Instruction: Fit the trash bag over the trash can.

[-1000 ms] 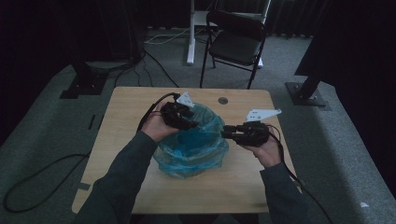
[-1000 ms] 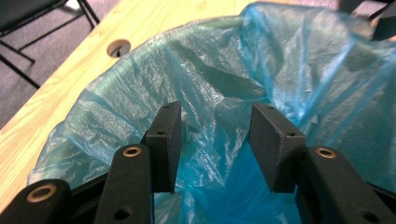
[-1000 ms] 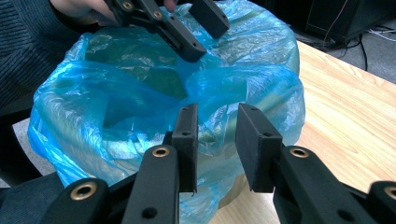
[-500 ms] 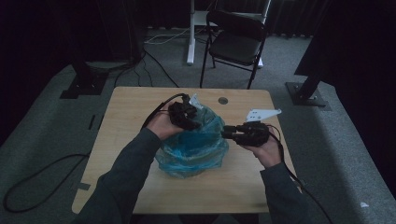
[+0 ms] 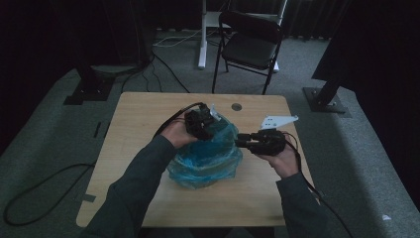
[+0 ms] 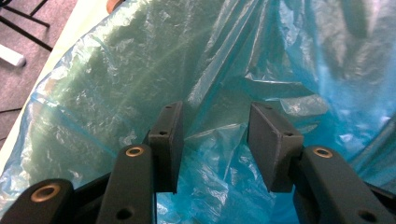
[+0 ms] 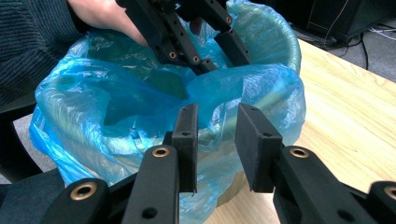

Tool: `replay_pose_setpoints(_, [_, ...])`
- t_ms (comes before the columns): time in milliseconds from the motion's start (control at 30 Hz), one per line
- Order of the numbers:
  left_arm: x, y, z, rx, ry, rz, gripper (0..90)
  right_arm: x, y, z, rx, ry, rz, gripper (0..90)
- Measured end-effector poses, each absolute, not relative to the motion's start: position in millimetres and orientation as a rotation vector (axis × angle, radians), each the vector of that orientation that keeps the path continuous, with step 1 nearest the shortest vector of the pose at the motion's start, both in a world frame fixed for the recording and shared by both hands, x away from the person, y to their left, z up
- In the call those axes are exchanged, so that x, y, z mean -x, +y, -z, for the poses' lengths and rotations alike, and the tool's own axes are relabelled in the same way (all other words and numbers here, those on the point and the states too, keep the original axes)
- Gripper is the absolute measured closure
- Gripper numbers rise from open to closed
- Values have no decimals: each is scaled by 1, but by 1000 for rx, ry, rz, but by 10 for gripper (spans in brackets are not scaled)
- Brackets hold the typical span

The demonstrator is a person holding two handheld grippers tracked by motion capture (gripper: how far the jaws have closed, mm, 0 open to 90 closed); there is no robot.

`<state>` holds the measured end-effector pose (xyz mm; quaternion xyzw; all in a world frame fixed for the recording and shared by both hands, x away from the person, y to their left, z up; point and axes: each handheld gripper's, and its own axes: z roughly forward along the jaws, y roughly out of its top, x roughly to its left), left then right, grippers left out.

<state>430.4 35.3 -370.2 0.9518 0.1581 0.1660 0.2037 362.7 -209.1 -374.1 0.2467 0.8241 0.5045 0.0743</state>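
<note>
Left gripper view, left tongs parted, blue bag between

Parted jaws of right gripper before blue bag, left gripper beyond.

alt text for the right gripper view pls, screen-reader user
The right gripper, jaws open, points at the rim of a blue plastic bag lining a round bin on a wooden table. Beyond it, the left gripper reaches down into the bag's mouth, held by a hand.
</note>
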Motion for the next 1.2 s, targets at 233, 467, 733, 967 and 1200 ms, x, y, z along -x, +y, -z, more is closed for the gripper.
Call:
replay_pose_setpoints(233, [-435, 31, 374, -2688, 466, -528, 555, -362, -209, 374, -739, 2474, -1511, 693])
replay_pose_setpoints(467, [-442, 32, 375, -2702, 513, -563, 555, -362, -209, 374, -738, 2474, -1515, 693])
replay_pose_setpoints(733, [-445, 32, 376, -2699, 550, -584, 557, -362, -210, 376, -743, 2477, -1515, 693])
replay_pose_setpoints(967, [-445, 31, 376, -2702, 551, -605, 557, -362, -210, 377, -744, 2475, -1520, 692])
replay_pose_setpoints(1200, [-440, 33, 371, -2669, 525, -605, 548, -361, -210, 376, -738, 2464, -1528, 667])
